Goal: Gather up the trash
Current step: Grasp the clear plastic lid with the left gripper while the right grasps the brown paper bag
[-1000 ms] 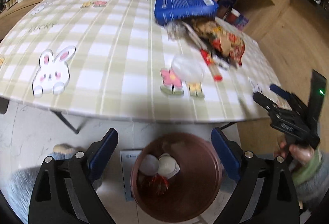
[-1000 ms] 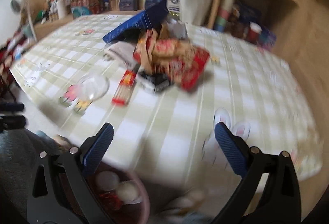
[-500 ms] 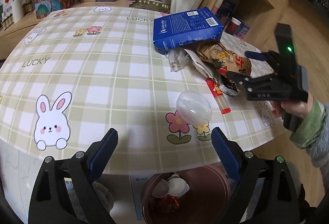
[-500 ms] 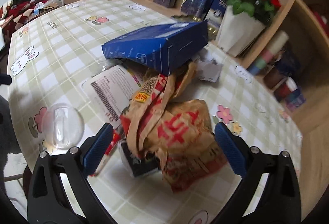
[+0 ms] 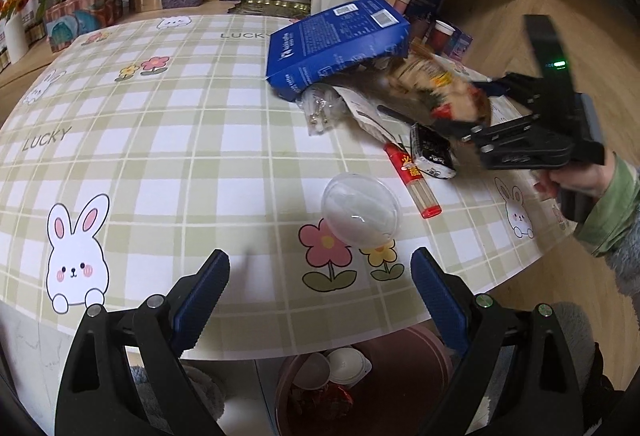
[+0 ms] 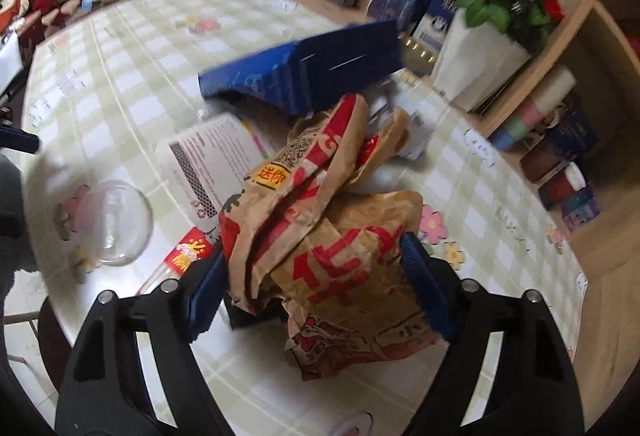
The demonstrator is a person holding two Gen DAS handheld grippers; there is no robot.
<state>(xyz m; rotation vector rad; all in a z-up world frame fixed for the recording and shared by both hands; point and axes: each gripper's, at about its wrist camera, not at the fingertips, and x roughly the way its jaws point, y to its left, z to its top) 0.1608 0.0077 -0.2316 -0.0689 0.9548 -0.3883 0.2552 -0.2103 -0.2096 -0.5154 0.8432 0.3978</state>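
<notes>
A crumpled brown paper bag (image 6: 340, 256) is bracketed by the closing fingers of the right gripper (image 6: 312, 288), its bulk lying directly between the blue pads on the checked surface (image 5: 160, 140), its long axis running away from the camera toward the blue box (image 5: 340, 44). The left gripper (image 5: 320, 296) is held wide and empty above the bin (image 5: 400, 376), the clear dome lid (image 5: 360, 212) just ahead. Half a second earlier, the right fingers were spread wider and set further back from the bag.
</notes>
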